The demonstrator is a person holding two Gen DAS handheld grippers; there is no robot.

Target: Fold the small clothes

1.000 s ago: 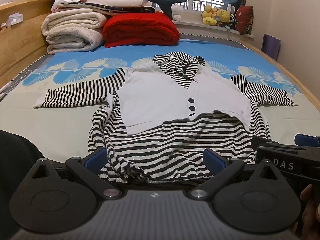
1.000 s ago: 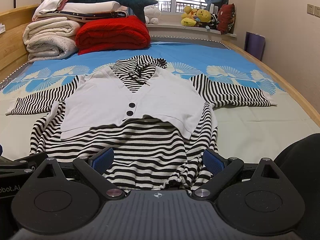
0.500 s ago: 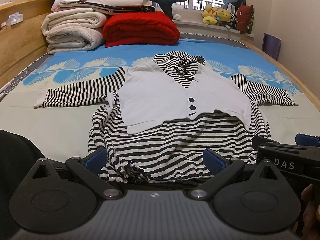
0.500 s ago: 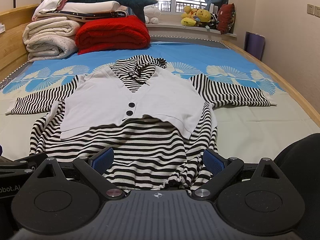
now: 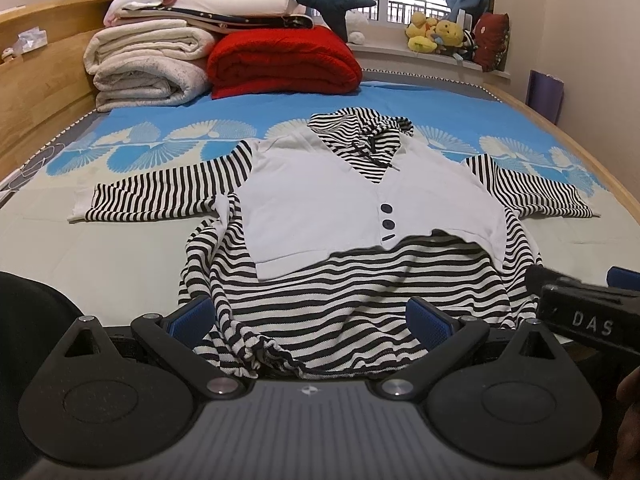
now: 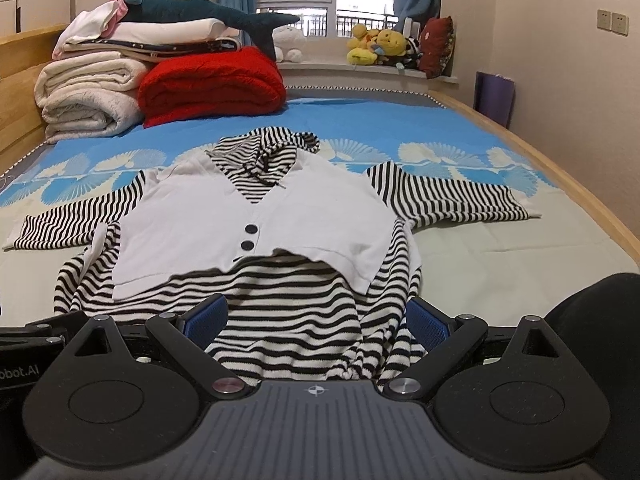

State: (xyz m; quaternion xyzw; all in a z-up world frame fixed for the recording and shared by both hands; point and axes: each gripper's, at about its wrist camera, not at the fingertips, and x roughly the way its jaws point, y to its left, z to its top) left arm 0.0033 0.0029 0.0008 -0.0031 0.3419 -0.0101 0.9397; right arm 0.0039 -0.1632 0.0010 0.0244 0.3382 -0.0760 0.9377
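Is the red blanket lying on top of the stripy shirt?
No, the red blanket sits far back on the bed, well apart from the stripy shirt.

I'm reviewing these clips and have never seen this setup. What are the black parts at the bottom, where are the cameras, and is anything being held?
A person holds one two-finger tool in each hand; each carries a forward-looking fisheye camera. The left tool and right tool both stand open, holding nothing, at the near hem of a striped hooded top lying spread flat on the bed. Folded blankets are stacked at the far end.
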